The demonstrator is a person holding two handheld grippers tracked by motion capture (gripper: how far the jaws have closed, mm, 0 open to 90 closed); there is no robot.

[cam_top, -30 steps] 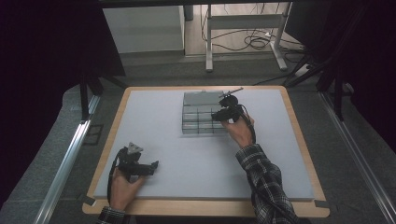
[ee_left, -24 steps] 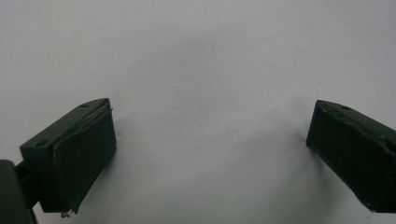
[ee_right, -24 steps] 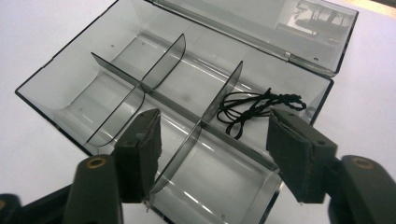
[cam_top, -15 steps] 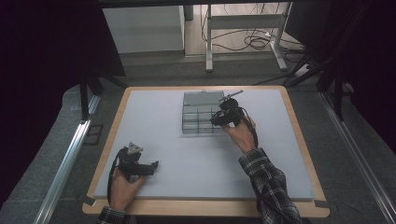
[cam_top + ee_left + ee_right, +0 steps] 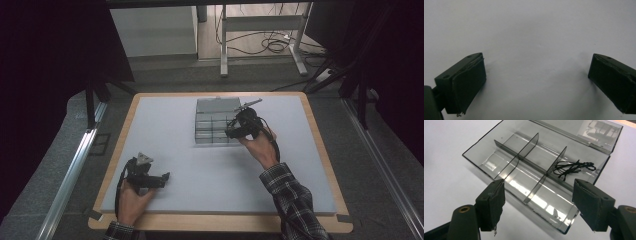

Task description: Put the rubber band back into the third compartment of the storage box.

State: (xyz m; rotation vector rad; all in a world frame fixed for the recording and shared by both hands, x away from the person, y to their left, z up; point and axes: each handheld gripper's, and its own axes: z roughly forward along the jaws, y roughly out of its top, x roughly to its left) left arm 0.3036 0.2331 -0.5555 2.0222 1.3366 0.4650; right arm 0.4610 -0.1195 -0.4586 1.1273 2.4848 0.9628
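Right gripper view is showing the right gripper (image 5: 537, 202) hovering wide open over the box (image 5: 541, 167) mid-table, looking light, rigid, slick plastic, best pinched by a wall; left gripper (image 5: 535, 82) idling open.

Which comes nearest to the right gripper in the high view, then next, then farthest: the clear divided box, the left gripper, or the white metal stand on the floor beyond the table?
1. Clear divided box: right at the right gripper, at its jaws, mid-table.
2. Left gripper: near the table's front left edge.
3. White metal stand: on the floor past the table's far edge.
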